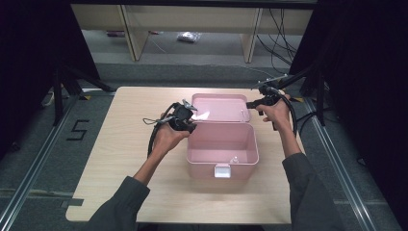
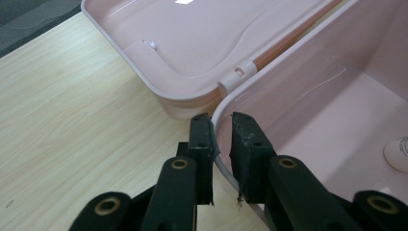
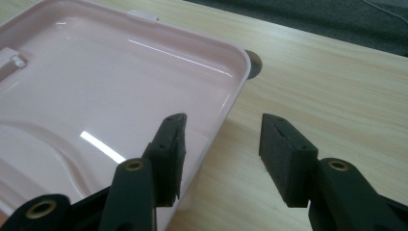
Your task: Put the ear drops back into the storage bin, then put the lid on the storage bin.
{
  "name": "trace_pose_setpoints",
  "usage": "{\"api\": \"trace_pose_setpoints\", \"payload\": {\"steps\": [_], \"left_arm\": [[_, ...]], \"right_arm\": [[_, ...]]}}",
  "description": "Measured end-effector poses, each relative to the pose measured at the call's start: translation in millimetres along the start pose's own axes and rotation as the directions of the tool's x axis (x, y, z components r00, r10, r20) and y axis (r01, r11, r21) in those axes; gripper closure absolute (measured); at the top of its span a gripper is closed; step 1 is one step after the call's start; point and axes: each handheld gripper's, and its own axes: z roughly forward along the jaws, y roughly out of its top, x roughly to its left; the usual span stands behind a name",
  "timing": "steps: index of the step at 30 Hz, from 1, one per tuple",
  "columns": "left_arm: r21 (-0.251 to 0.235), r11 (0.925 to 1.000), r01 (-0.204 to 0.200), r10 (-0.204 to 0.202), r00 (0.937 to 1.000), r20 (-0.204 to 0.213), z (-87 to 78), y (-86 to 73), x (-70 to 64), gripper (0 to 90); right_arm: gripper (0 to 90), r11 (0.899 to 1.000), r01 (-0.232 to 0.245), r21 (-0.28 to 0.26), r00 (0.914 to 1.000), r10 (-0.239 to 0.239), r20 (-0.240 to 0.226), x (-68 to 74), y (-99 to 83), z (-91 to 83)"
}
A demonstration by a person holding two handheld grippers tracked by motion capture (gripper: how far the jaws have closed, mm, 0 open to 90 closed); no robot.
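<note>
A pink box [image 1: 222, 144] stands open in the middle of the table, its lid [image 1: 219, 107] swung back and lying flat behind it. My left gripper [image 1: 191, 126] is at the box's back left corner, near the hinge. In the left gripper view its jaws [image 2: 222, 120] are closed on the thin box rim [image 2: 217, 113], one outside and one inside. My right gripper [image 1: 250, 104] is open at the lid's right edge. It [image 3: 223, 122] straddles the edge of the lid [image 3: 96, 86], one jaw over the lid's inside, the other over the table. A small white thing [image 1: 235, 160] lies in the box.
The light wooden table [image 1: 125, 144] has bare room to the left of and in front of the box. A white latch [image 1: 222, 170] hangs on the box's front wall. Black stands [image 1: 62, 86] flank the table's far corners. Grey floor and wooden shelving lie beyond.
</note>
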Motion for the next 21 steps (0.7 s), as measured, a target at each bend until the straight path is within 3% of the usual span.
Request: {"api": "trace_pose_setpoints", "payload": {"steps": [1,2,3,4,7,8,10,11,14,15,21], "left_arm": [[0.0,1.0,0.001,-0.001,1.0,0.001,0.0,-0.1,0.0,78.7],[-0.002,1.0,0.001,-0.001,1.0,0.001,0.0,-0.2,0.1,78.7],[-0.007,1.0,0.004,-0.004,1.0,0.006,0.4,-0.3,0.1,78.6],[-0.002,1.0,0.002,-0.002,0.9999,0.013,0.3,-0.3,1.1,78.5],[-0.013,0.9999,0.005,-0.005,0.9999,0.015,0.5,-1.0,2.2,78.5],[-0.014,0.9999,0.005,-0.005,0.9998,0.017,0.6,-1.1,2.3,78.5],[-0.014,0.9999,0.005,-0.004,0.9999,0.016,0.4,-1.3,2.1,78.6],[-0.017,0.9998,0.009,-0.009,0.9998,0.016,0.6,-1.4,1.9,78.6],[-0.017,0.9998,0.011,-0.011,0.9998,0.016,0.4,-1.6,1.9,78.6],[-0.018,0.9998,0.01,-0.01,0.9998,0.016,0.5,-1.5,1.9,78.6],[-0.03,0.9994,0.02,-0.019,0.9995,0.025,1.1,-2.2,2.2,78.5]], "right_arm": [[53.8,1.0,-0.02,-0.007,0.9998,0.02,-0.001,1.5,0.5,2.0],[53.8,1.0,-0.003,-0.006,1.0,0.003,-0.002,0.4,1.3,3.2],[53.7,0.999,-0.033,0.006,0.9995,0.033,-0.001,2.6,2.3,3.1],[53.7,1.0,-0.014,-0.011,0.9999,0.014,0.0,1.0,2.9,4.9],[54.5,0.998,-0.057,0.001,0.9984,0.057,-0.008,4.0,5.7,5.8],[54.5,1.0,-0.022,-0.019,0.9997,0.022,0.006,1.4,6.3,7.6],[54.6,0.999,-0.053,-0.01,0.9986,0.053,0.003,2.7,6.3,10.1],[54.6,1.0,-0.024,-0.007,0.9997,0.024,0.007,0.1,6.3,11.6],[54.5,1.0,-0.026,0.004,0.9995,0.026,0.018,-0.2,6.0,15.1],[54.5,0.999,-0.044,-0.024,0.999,0.045,0.007,0.7,5.4,17.9],[54.1,0.999,-0.037,-0.008,0.9992,0.038,0.012,-1.9,8.0,23.2]]}}
